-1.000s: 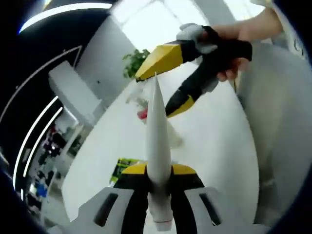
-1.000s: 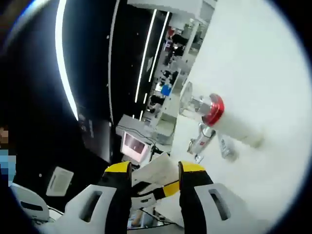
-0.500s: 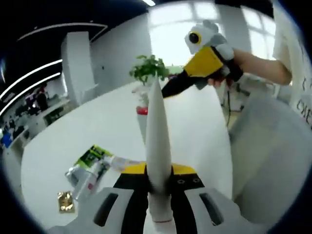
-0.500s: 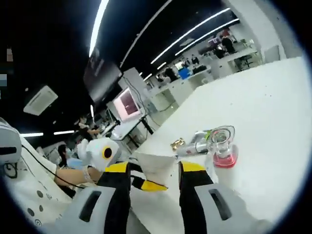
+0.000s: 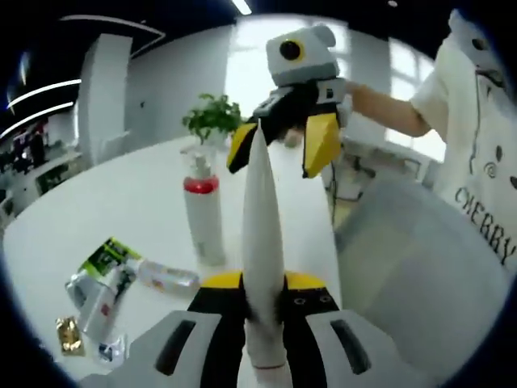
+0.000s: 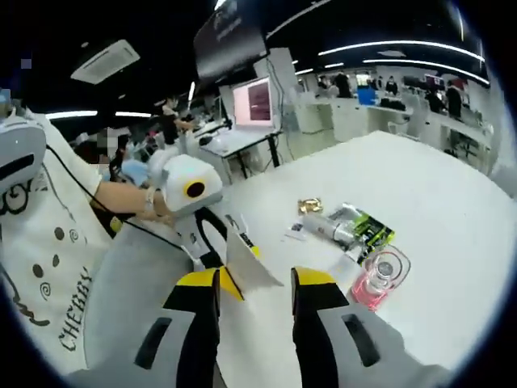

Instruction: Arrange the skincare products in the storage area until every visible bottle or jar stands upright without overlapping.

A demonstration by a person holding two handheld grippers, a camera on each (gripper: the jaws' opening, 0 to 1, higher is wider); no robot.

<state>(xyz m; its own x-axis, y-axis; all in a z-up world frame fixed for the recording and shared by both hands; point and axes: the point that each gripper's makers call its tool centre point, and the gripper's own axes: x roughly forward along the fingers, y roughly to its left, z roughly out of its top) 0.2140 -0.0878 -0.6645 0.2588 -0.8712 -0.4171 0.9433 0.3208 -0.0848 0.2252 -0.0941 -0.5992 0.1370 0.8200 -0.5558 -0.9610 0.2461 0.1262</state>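
My left gripper is shut on a white squeeze tube, whose flat crimped end points away from it. The right gripper faces it, yellow jaws apart on either side of the tube's tip, with a gap showing on one side. In the right gripper view the tube end lies between the jaws of my right gripper, and a hand holds the left gripper just beyond. A white pump bottle with a red collar stands upright on the white table.
A green-labelled tube, a clear bottle, a silver tube and a gold sachet lie flat at the left. A plant stands behind. A grey seat and a person in a white shirt are close on the right.
Both views have swung round, so the table now sits level with the pump bottle upright. The right gripper has turned to face the left one along the tube. The tube stays in the left gripper.
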